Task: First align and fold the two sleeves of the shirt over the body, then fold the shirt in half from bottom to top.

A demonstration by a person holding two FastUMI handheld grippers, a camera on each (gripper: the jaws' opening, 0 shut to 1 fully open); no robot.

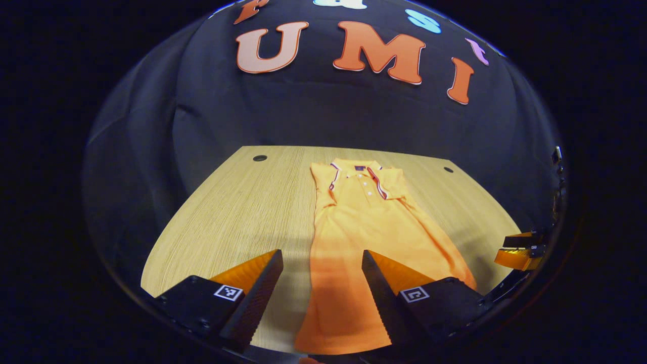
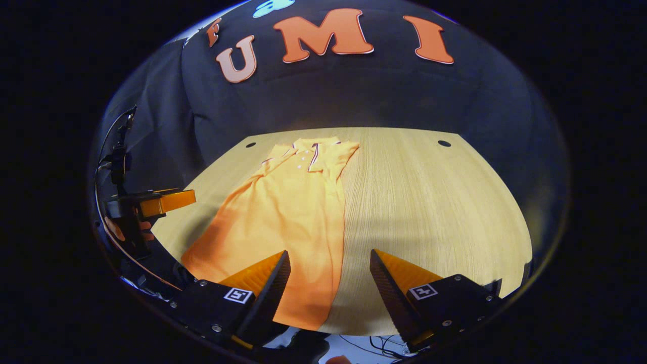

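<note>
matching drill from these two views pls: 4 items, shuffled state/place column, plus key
Items:
1. shirt
2. left gripper
3. right gripper
4. table

States/places:
A. light wood, a dark round hole near each far corner
B. jaws open above the shirt's right edge, bare wood under one side
C. orange, lying flat, sleeves folded in, collar at the far end
D. jaws open above the shirt's lower part

Pairs: 1-C, 2-D, 3-B, 4-A

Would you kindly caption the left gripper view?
Open left gripper above an orange polo shirt with sleeves folded in, on a light wooden table.
</note>
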